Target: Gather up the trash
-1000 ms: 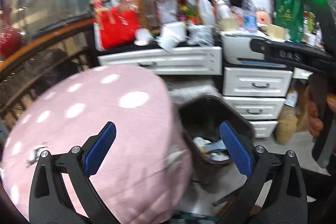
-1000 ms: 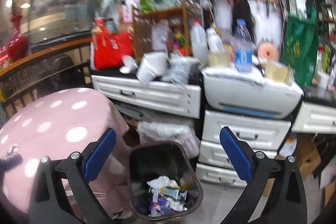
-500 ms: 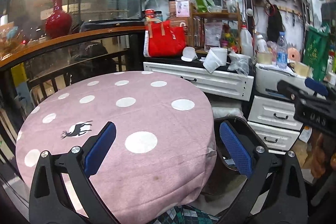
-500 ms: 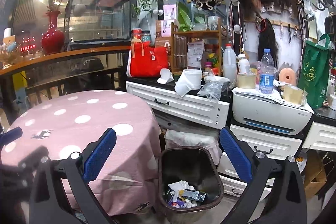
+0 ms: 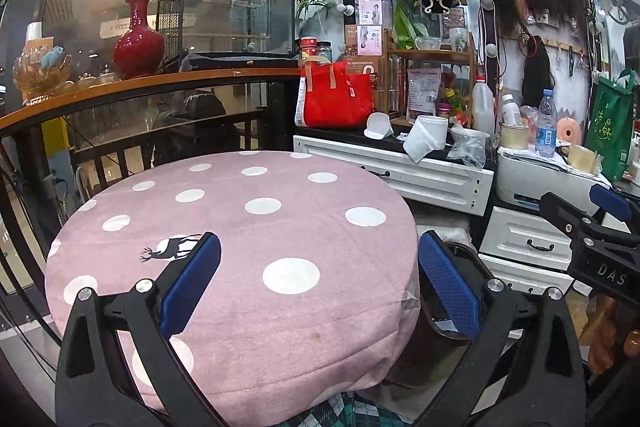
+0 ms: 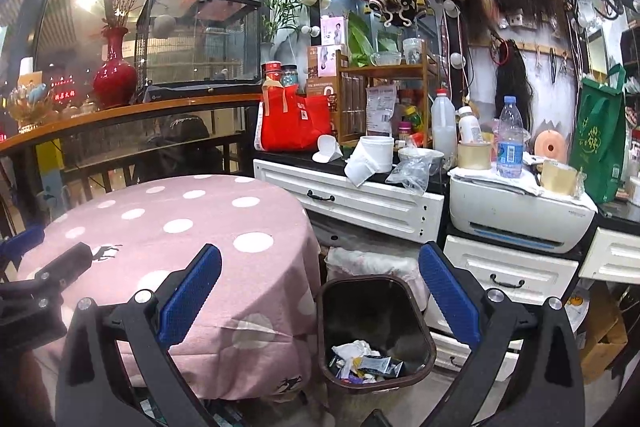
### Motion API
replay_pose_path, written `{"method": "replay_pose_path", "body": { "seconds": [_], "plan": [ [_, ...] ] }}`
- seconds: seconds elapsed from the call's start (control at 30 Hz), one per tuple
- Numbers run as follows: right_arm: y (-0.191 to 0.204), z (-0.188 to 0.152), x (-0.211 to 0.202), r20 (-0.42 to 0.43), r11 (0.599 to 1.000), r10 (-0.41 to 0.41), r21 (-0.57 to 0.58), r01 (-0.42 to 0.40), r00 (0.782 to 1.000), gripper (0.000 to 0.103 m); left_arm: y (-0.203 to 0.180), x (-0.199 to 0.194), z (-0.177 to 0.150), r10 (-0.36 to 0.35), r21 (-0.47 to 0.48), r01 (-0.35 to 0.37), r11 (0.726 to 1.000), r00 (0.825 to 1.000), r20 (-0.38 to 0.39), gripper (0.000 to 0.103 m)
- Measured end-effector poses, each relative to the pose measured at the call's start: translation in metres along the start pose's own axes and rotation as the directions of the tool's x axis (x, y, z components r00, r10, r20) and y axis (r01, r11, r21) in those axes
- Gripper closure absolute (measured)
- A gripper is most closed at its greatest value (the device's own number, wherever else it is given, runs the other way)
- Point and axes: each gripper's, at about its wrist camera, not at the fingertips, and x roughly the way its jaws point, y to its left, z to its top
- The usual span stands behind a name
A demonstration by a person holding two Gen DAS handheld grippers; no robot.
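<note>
partly hidden behind the table, the bin shows blurred trash; both grippers gape empty.

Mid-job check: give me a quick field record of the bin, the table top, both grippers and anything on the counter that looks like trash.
bin: dark trash bin on the floor beside the round table, open top
bin contents: crumpled paper and wrappers at the bottom, far from full
table: pink polka-dot tablecloth, no loose items visible on it
left gripper: open, empty, above the table
right gripper: open, empty, above the bin
counter candidates: crumpled clear plastic bag, tipped white cup
</note>
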Motion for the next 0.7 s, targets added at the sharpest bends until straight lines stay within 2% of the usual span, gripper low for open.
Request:
{"method": "replay_pose_path", "body": {
  "seconds": [0.7],
  "plan": [
    [-0.004,0.001,-0.012,0.034,1.000,-0.008,0.010,0.007,0.999,0.006,-0.009,-0.008,0.001,0.010,0.027,-0.011,1.000,0.999,0.034,0.006]
  ]
}}
